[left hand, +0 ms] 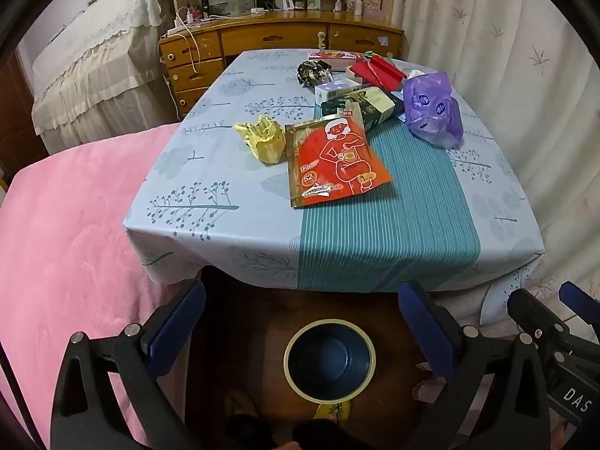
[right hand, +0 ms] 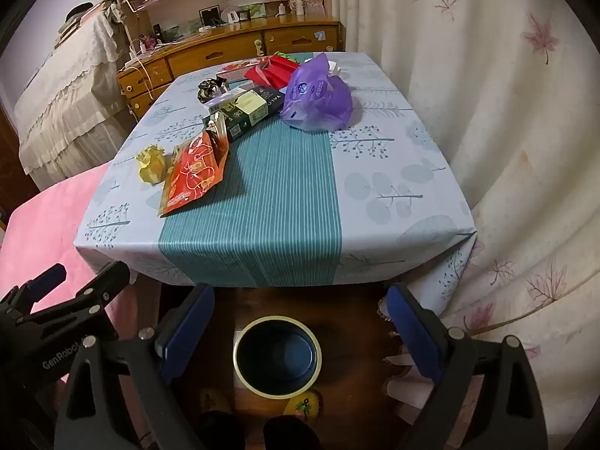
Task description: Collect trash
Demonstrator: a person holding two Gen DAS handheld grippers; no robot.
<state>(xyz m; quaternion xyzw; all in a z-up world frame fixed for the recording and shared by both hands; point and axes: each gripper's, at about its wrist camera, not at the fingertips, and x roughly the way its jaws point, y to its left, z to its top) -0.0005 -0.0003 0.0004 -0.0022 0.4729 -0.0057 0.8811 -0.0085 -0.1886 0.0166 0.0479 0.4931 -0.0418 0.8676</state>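
The red pouch (left hand: 335, 161) lies flat on the table (left hand: 232, 221), its long axis running from the near edge toward the far dresser, with the crumpled yellow wrapper (left hand: 262, 140) just beside it. Bare cloth lies between the pouch and the near edge. Below that edge, the bin (left hand: 329, 363) stands mouth-up on the floor, while the left gripper (left hand: 300, 322) and right gripper (right hand: 300, 318) hang spread wide, grasping nothing.

Open left tool (left hand: 302, 322) above bin (left hand: 329, 365)

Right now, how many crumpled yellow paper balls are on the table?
1. The crumpled yellow paper lies on the tablecloth just left of the red packet. Others could hide behind the pile at the far end.
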